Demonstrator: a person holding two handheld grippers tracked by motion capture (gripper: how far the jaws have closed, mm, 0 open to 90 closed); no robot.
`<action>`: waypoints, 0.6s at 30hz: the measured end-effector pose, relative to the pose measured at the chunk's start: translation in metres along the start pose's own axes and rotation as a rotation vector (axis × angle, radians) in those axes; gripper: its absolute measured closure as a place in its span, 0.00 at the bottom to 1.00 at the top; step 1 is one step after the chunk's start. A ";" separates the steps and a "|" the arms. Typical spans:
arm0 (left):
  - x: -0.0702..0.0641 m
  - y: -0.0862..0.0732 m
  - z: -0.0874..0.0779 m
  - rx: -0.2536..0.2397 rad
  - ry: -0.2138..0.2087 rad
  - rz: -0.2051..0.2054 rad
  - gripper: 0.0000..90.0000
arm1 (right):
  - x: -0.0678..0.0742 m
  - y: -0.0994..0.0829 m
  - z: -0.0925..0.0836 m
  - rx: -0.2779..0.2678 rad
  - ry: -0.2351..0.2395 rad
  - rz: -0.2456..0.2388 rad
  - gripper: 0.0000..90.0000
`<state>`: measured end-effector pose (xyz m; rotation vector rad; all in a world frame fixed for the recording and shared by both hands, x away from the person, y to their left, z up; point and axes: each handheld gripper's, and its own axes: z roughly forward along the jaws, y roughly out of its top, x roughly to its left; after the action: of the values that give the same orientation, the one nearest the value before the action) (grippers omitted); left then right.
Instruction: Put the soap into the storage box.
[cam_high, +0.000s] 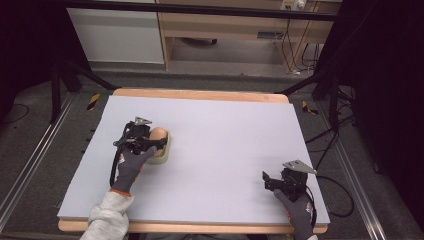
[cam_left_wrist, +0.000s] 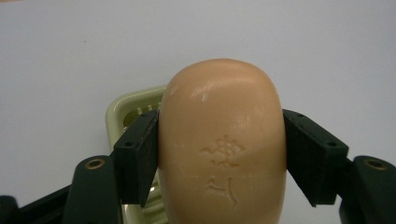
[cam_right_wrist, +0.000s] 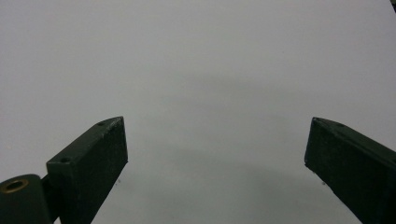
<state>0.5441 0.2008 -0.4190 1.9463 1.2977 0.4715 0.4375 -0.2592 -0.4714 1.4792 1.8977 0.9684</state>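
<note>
I counted one soap bar (cam_left_wrist: 222, 140), pinched between my left gripper's (cam_left_wrist: 223, 158) jaws just above one pale green soap dish (cam_left_wrist: 125, 105), while my right gripper (cam_right_wrist: 215, 163) sat well apart, jaws spread wide over the bare grey mat (cam_right_wrist: 196, 56).

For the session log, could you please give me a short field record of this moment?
left tongs: shut on the soap bar
soap bar: peach, stamped, above the soap dish
soap dish: pale green, on the grey mat
right tongs: open, holding nothing, over the mat near the person's edge
</note>
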 end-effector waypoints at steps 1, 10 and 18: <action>0.001 0.000 0.001 0.002 0.002 -0.002 0.35 | 0.000 0.000 0.000 0.000 0.000 0.002 0.07; 0.005 -0.003 0.010 0.020 0.015 -0.008 0.35 | 0.001 0.000 0.000 0.004 -0.006 -0.003 0.07; 0.007 -0.005 0.014 0.037 0.026 -0.006 0.35 | 0.000 0.000 0.000 0.000 -0.004 -0.002 0.07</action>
<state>0.5533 0.2034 -0.4322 1.9724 1.3367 0.4749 0.4376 -0.2588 -0.4712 1.4776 1.8967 0.9638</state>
